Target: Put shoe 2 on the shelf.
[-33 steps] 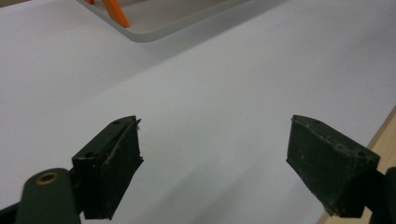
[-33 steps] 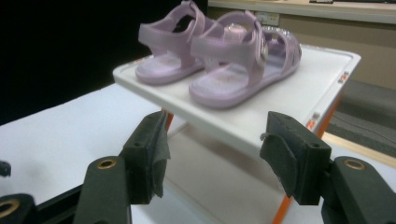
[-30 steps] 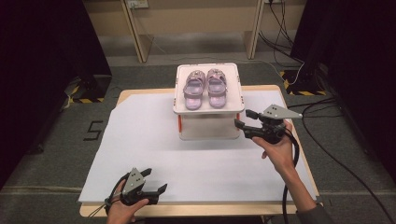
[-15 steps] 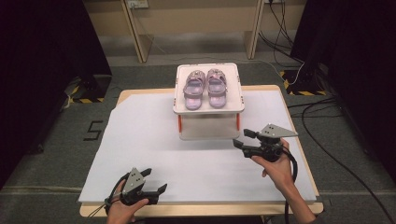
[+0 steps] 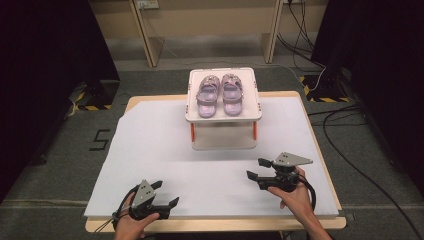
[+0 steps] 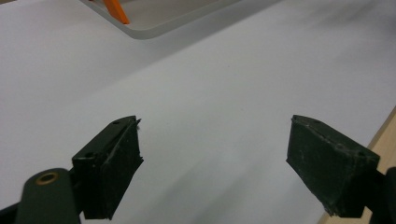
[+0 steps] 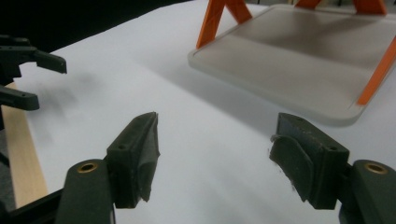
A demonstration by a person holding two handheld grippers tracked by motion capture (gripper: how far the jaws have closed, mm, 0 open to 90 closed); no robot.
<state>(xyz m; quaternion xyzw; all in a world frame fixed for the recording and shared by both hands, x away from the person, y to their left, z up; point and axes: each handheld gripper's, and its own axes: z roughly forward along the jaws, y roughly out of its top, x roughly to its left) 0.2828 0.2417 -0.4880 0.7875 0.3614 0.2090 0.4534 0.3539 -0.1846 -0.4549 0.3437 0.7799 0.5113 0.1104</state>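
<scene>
On the tabletop, your left hand-held gripper and right hand-held gripper sit wide, empty. Sandals look placed on the stand; probably resting between steps.

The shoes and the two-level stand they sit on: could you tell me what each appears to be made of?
The shoes look like soft moulded plastic or rubber, pale lilac and matte, with rounded straps. The stand seems hard plastic: smooth off-white shelves with rounded corners and a faint sheen, joined by orange legs, probably plastic as well.
</scene>
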